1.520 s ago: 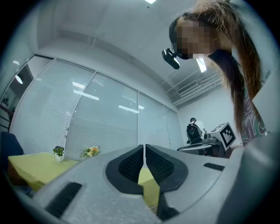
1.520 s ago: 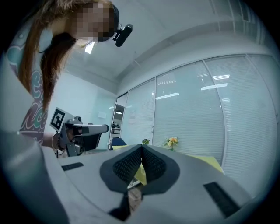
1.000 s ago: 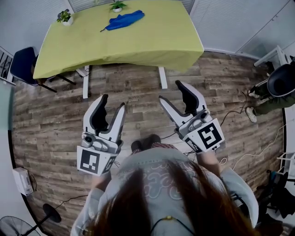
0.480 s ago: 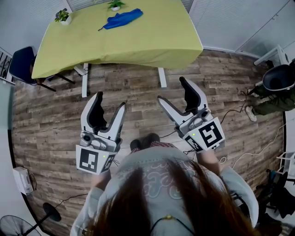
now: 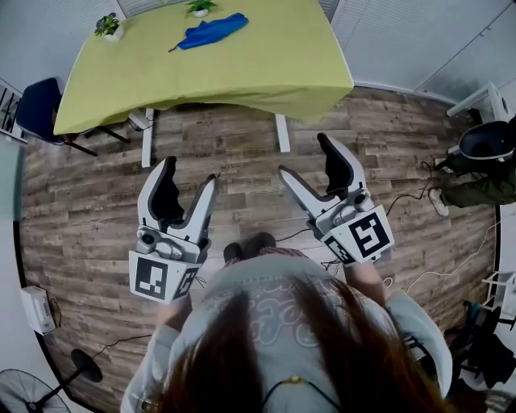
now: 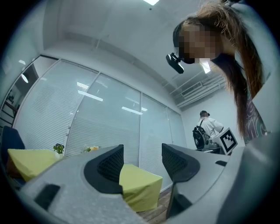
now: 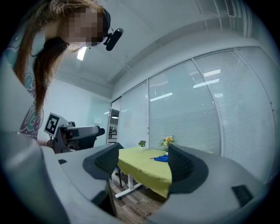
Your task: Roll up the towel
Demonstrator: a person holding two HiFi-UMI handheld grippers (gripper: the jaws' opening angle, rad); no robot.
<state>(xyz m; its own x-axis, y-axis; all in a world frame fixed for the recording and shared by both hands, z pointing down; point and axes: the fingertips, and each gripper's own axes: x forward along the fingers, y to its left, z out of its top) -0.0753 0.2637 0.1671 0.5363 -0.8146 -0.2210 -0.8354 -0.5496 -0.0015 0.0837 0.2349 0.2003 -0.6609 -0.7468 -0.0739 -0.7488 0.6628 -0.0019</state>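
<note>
A crumpled blue towel (image 5: pixel 208 30) lies at the far side of a table with a yellow-green cloth (image 5: pixel 242 73). In the right gripper view the towel (image 7: pixel 161 158) is a small blue patch on the tabletop, far ahead. Both grippers hang over the wooden floor, well short of the table. My left gripper (image 5: pixel 189 171) is open with nothing between its jaws, and so is my right gripper (image 5: pixel 305 155). Both sets of jaws have opened wider within the last second. The left gripper view (image 6: pixel 142 153) shows only a table corner (image 6: pixel 135 188) between its jaws.
Two small potted plants (image 5: pixel 110 27) (image 5: pixel 201 6) stand at the table's far edge. A dark blue chair (image 5: pixel 36 109) sits at its left end. A person (image 5: pixel 484 153) stands at the right by a white desk. Cables run over the floor (image 5: pixel 242 153), and a fan (image 5: pixel 32 395) stands at the bottom left.
Both grippers' jaws have spread wider. The left gripper has drifted slightly down and left in the head view. The table and towel sit a little higher in the picture.
</note>
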